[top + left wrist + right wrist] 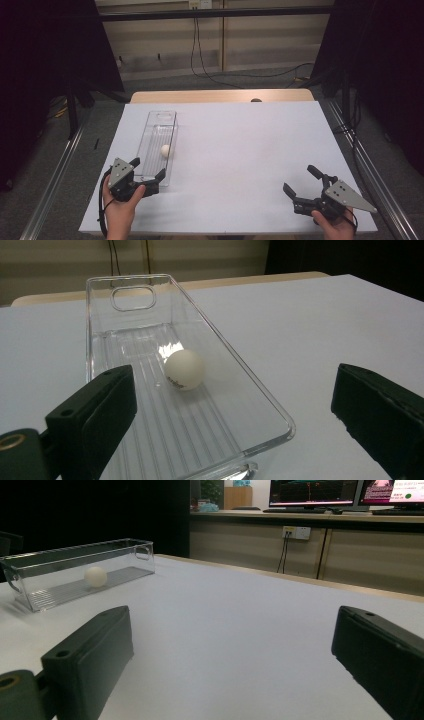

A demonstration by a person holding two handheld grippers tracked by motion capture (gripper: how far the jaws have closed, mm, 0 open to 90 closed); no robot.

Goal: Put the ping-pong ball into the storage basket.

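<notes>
A long clear plastic bin (161, 120) lies on the white table at the left, with a white ball (165, 150) inside it near the middle. My left gripper (148, 170) is open at the bin's near end, its jaws standing on either side of that end. From the left gripper view the ball (184, 370) rests on the ribbed floor of the bin (260, 395), a little beyond the jaws. My right gripper (302, 182) is open over the table's near right part, holding nothing. Its own view has the bin (60, 562) and ball (95, 576) far off to the left.
The white table (240, 145) stretches between the two grippers, with a wooden edge (220, 95) at the back. Cables hang against the far wall (197, 50). Metal rails (55, 175) run along both sides. Monitors (345, 492) stand on a counter in the right gripper view.
</notes>
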